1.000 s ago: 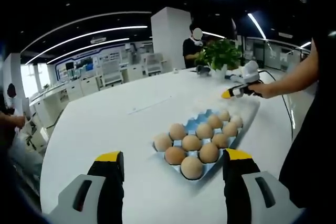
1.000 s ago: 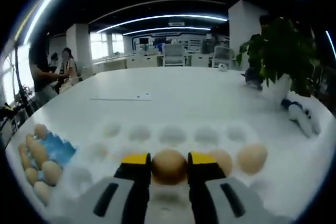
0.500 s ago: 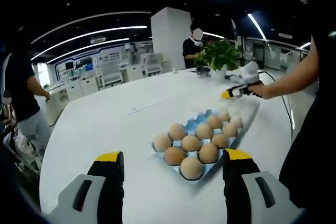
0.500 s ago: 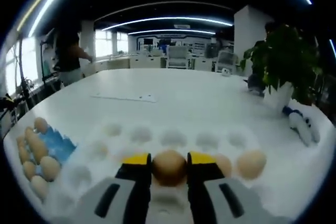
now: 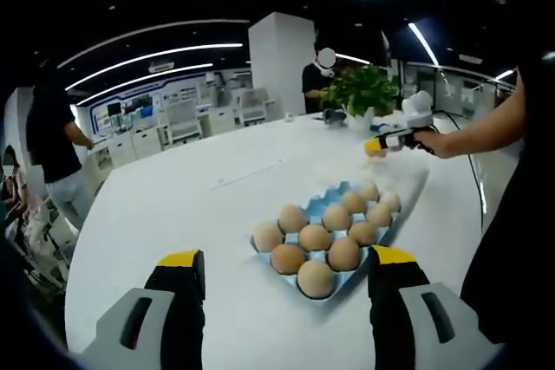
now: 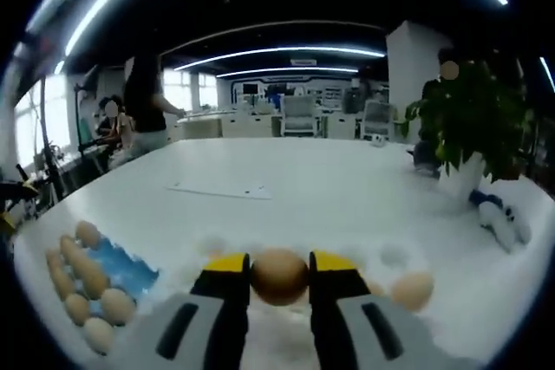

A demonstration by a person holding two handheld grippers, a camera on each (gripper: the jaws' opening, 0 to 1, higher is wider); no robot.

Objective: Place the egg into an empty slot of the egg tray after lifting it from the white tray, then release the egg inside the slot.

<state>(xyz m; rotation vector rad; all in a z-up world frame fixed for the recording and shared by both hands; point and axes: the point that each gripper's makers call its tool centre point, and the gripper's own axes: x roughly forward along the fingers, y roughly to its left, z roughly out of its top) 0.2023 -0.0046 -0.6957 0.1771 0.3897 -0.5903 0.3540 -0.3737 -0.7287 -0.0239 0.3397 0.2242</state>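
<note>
In the right gripper view my right gripper [image 6: 279, 264] is shut on a brown egg [image 6: 278, 275], held above the white tray [image 6: 395, 259]. One more egg [image 6: 411, 289] rests in that tray to the right. The blue egg tray [image 6: 121, 264] lies lower left, eggs along its near rows. In the left gripper view my left gripper [image 5: 286, 261] stands open over the table, its jaws wide apart, in front of the blue egg tray [image 5: 336, 194] holding several eggs [image 5: 316, 236]. The right gripper [image 5: 395, 139] shows at the far right, lifted over the white tray [image 5: 418, 181].
A potted plant [image 6: 464, 119] stands at the table's right side, with a white and blue object [image 6: 499, 210] beside it. A flat paper strip [image 6: 218, 190] lies mid-table. A person [image 6: 147, 101] stands at the far left; another person [image 5: 317, 75] is behind the plant.
My right gripper has risen with the egg, off the white tray. The left gripper has stayed still. A person in the background has walked along the table's far side.
</note>
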